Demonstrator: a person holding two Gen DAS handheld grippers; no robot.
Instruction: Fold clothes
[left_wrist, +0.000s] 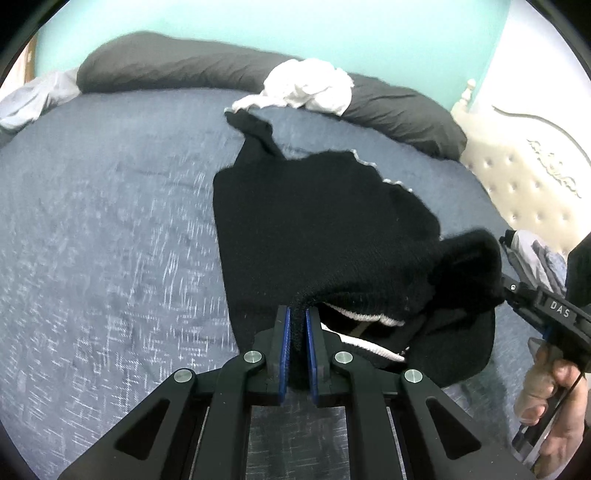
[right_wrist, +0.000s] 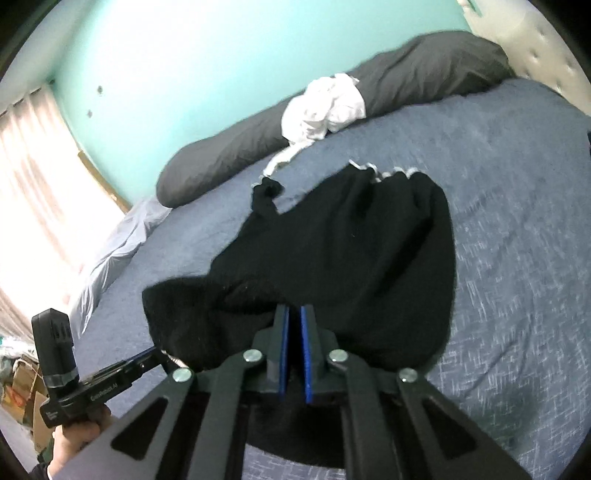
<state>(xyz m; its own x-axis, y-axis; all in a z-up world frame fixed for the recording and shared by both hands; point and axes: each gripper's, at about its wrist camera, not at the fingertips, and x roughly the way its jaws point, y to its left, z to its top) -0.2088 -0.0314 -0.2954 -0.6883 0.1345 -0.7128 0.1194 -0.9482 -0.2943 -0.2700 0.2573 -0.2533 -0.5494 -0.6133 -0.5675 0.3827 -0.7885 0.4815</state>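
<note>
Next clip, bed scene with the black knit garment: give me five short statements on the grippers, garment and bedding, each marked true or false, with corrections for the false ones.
1. The left gripper is shut on the black knit garment. True.
2. The right gripper is open and clear of the garment. False: its blue-padded fingers are shut on the black fabric.
3. The crumpled white cloth lies against the long dark grey pillow. True.
4. The garment is spread on a bare wooden table. False: it lies on the blue textured bedspread.
5. The garment is fully folded into a neat square. False: it is loose, with one end lifted.
</note>
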